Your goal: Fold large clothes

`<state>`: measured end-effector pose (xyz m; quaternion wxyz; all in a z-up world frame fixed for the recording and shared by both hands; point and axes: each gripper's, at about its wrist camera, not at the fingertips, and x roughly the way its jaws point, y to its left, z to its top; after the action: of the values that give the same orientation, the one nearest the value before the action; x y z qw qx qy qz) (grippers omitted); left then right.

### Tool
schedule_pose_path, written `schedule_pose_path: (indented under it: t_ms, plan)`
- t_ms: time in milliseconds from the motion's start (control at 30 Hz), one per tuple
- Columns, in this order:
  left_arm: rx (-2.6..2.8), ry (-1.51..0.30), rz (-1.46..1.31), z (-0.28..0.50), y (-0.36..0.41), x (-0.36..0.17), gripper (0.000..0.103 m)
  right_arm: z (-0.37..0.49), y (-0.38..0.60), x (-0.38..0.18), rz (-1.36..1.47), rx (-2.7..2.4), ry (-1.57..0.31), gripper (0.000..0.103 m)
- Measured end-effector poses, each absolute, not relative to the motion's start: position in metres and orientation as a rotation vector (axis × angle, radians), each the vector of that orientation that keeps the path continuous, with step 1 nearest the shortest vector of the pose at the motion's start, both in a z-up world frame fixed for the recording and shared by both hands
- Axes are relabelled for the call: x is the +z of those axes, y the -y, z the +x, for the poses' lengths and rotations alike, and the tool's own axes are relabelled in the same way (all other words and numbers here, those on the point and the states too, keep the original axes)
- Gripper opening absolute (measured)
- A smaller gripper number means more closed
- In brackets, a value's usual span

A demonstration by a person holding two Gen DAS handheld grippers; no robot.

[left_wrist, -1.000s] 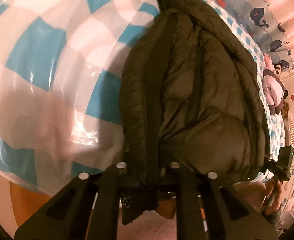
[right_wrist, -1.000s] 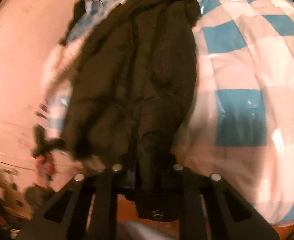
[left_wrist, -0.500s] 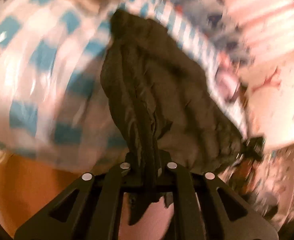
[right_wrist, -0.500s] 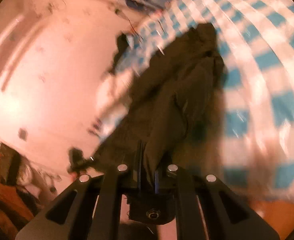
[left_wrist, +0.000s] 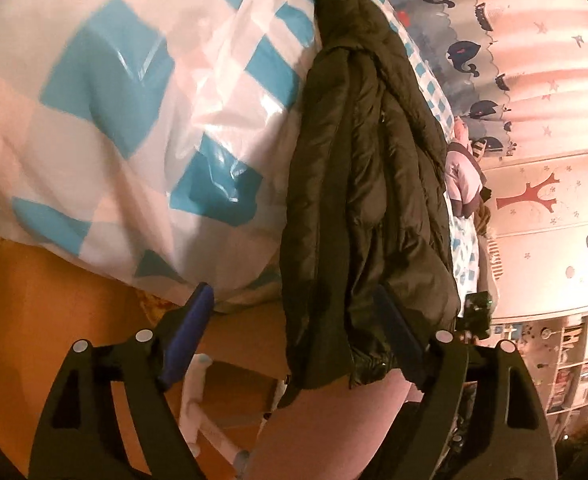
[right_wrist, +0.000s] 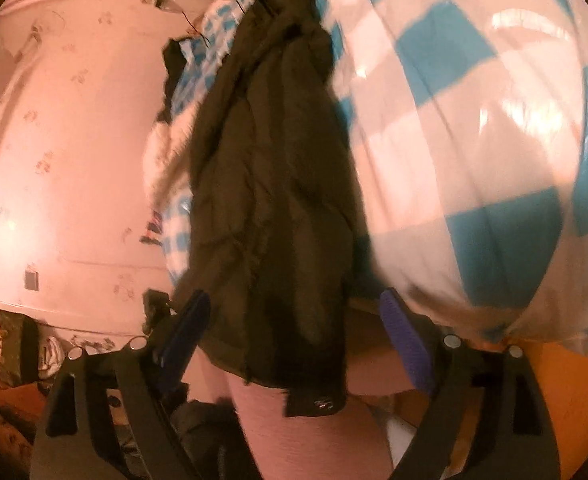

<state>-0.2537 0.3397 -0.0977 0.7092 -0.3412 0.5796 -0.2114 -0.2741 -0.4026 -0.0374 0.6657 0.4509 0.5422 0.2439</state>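
The dark puffy jacket (left_wrist: pixel 366 184) lies in a long narrow bundle on the bed, on the blue and white checked cover (left_wrist: pixel 105 92), and its near end hangs over the edge of the bed. The left claw (left_wrist: pixel 294 340) has just been opening; its jaws stand wide, with the jacket's hem between the blue pads (left_wrist: pixel 185 336) but not pressed by them. The right claw (right_wrist: pixel 294 332) has just been opening too and stands wide around the other part of the hem, where a snap button (right_wrist: pixel 322 403) shows. Both claws are free of the jacket
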Motion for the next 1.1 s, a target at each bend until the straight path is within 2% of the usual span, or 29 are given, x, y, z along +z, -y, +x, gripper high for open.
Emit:
schedule_pose_path:
  t_ms: [133, 333, 400, 433, 467, 500, 533, 567, 633, 867, 1000, 1100]
  plan:
    - [-0.519, -1.290, -0.778, -0.251, -0.319, -0.115, 0.084, -0.269, 0.392, -0.059, 1.056, 0.580, -1.260, 0.083]
    - [-0.564, -1.320, -0.789, -0.240, -0.288, -0.132, 0.085, -0.261, 0.373, -0.065, 1.091, 0.668, -1.228, 0.083]
    - [-0.578, -1.287, -0.779, -0.242, -0.279, -0.127, 0.084, -0.262, 0.370, -0.062, 1.083, 0.677, -1.205, 0.055]
    - [-0.566, -1.275, -0.778, -0.243, -0.275, -0.124, 0.071, -0.264, 0.370, -0.060, 1.071, 0.663, -1.192, 0.030]
    - [-0.569, -1.283, -0.792, -0.244, -0.272, -0.123, 0.045, -0.264, 0.367, -0.057, 1.062, 0.666, -1.179, 0.019]
    - [-0.556, -1.296, -0.798, -0.244, -0.268, -0.121, 0.034, -0.265, 0.363, -0.053, 1.053, 0.672, -1.162, 0.016]
    - [-0.537, -1.293, -0.783, -0.244, -0.266, -0.117, 0.019, -0.266, 0.362, -0.047, 1.044, 0.674, -1.143, 0.014]
    - [-0.513, -1.274, -0.752, -0.245, -0.263, -0.109, 0.011, -0.268, 0.362, -0.039, 1.045, 0.679, -1.112, 0.013]
    - [-0.489, -1.235, -0.748, -0.249, -0.262, -0.090, 0.008, -0.272, 0.365, -0.020, 1.061, 0.703, -1.032, 0.011]
    - [-0.522, -1.107, -0.747, -0.276, -0.281, -0.023, 0.006, -0.295, 0.371, 0.041, 1.072, 0.793, -0.822, 0.010]
    - [-0.543, -1.059, -0.766, -0.301, -0.294, -0.003, 0.006, -0.320, 0.377, 0.050, 1.119, 0.820, -0.742, 0.010]
    - [-0.554, -1.068, -0.782, -0.318, -0.300, -0.008, 0.006, -0.339, 0.387, 0.039, 1.159, 0.800, -0.727, 0.010]
